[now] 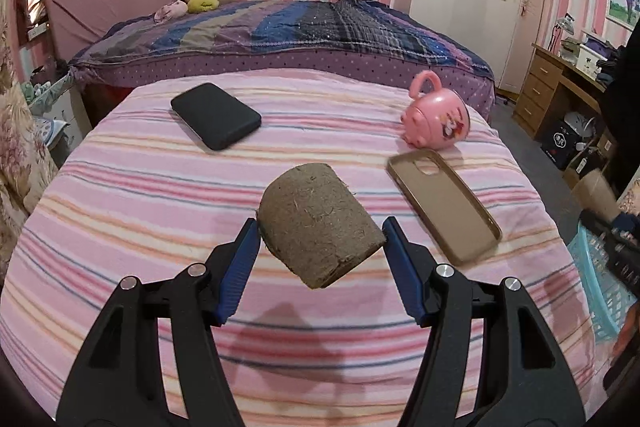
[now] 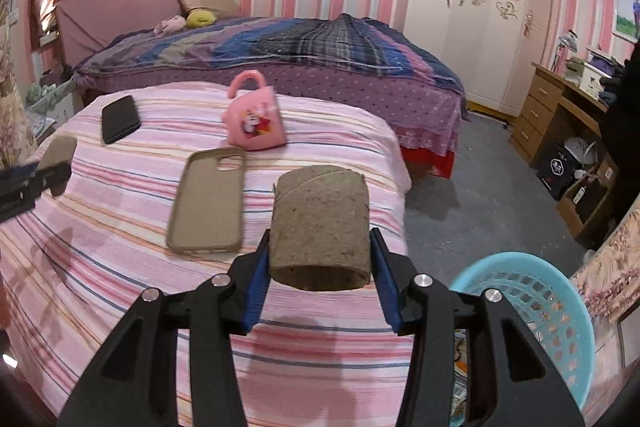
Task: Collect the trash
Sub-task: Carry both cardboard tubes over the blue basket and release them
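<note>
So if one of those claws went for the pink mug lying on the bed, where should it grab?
Probably the looped handle of the pink mug, coming from above. The mug lies tipped on its side with the handle sticking up, and its rounded body looks wide and slippery for the jaws.

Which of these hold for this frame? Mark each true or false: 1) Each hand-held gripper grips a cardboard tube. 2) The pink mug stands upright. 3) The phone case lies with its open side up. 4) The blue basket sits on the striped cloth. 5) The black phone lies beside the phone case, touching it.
1) True: the left hand-held gripper is shut on one cardboard tube, the right hand-held gripper on another cardboard tube.
2) False: the pink mug lies tipped on its side.
3) True: the phone case shows its hollow inside.
4) False: the blue basket stands off the striped cloth, lower down at its right edge.
5) False: the black phone lies apart from it.
</note>
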Tool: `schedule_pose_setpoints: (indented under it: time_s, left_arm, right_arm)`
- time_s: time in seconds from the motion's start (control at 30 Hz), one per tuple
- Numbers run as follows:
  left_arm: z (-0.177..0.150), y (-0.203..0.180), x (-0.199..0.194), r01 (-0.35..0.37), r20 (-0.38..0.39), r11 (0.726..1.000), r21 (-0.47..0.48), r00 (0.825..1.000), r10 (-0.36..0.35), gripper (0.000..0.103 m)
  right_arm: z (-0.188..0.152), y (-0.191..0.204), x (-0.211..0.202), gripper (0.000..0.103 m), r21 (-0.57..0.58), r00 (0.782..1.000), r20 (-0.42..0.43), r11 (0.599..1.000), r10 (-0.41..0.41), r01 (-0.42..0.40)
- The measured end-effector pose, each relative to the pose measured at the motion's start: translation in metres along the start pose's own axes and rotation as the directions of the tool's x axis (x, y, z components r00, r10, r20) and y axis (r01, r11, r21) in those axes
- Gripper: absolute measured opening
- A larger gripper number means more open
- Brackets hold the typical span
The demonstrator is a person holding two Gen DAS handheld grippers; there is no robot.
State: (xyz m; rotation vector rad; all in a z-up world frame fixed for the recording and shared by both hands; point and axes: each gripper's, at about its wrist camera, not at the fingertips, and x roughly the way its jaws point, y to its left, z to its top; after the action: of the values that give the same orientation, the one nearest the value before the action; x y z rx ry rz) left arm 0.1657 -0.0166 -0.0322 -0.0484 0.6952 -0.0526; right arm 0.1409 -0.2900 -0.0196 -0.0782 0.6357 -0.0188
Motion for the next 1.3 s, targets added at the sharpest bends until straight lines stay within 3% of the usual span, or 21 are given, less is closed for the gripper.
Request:
schedule_pose_setpoints:
  time_s: [0.37,0.73,1.07,1.3]
  left_arm:
    - [-0.009,-0.074,-0.020,0.003,0.068,0.997,0.076,0.998,-0.008,0.062]
    - [-0.011,-0.187,-0.028,0.116,0.107,0.976,0.186,0.985,-0.138,0.062]
    - [-0.031,-0.276,-0.021,0.242,0.055,0.938,0.247,0.963,-0.263,0.063]
    - [-0.035,-0.305,-0.018,0.298,0.027,0.920,0.255,0.949,-0.314,0.063]
  right_arm:
    - [-0.007,-0.064,-0.016,0.046,0.040,0.997,0.040,0.997,-0.065,0.064]
    - [-0.027,-0.149,-0.030,0.046,0.076,0.985,0.000,0.982,-0.175,0.175]
    - [-0.051,-0.206,-0.035,0.046,0.137,0.973,-0.040,0.963,-0.228,0.231]
    - [-0.061,-0.223,-0.034,0.046,0.187,0.971,-0.044,0.953,-0.233,0.237]
